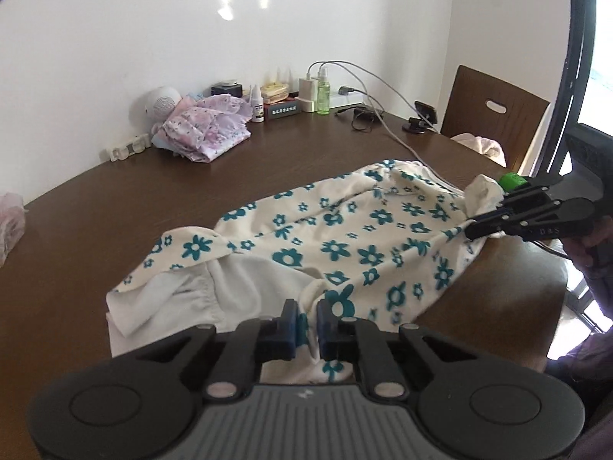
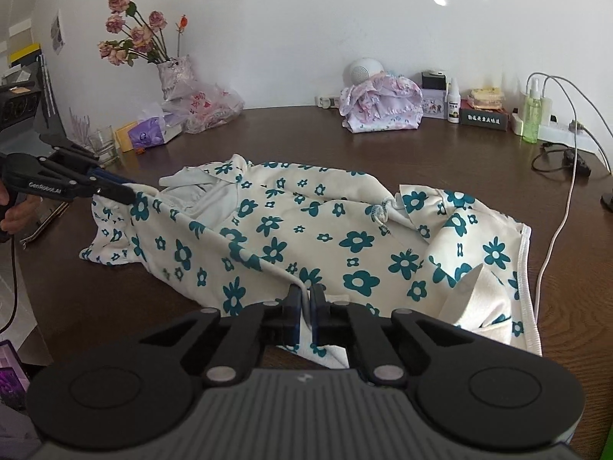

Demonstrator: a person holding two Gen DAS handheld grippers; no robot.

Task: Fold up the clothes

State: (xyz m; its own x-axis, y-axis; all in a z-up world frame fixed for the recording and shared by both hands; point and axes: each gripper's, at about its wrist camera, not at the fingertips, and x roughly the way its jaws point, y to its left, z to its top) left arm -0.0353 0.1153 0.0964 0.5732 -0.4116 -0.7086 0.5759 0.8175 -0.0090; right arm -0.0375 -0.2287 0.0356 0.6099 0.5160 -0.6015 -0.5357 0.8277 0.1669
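A cream garment with teal flowers (image 1: 345, 237) lies spread and rumpled on the brown table (image 1: 115, 199). My left gripper (image 1: 305, 322) is shut on the near edge of the cloth, a fold pinched between its blue pads. At the right of this view my right gripper (image 1: 473, 230) grips the garment's far end and lifts it a little. In the right wrist view the right gripper (image 2: 305, 306) is shut on a ridge of the garment (image 2: 345, 237). The left gripper (image 2: 128, 193) holds the opposite corner raised off the table (image 2: 421, 153).
A pile of pink floral clothes (image 1: 203, 126) lies by the wall, beside a white speaker (image 1: 163, 103), bottles (image 1: 323, 92) and a power strip with cables (image 1: 383, 115). A wooden chair (image 1: 494, 111) stands at the far right. A vase of flowers (image 2: 174, 76), tissues and a glass (image 2: 103, 145) sit at the left.
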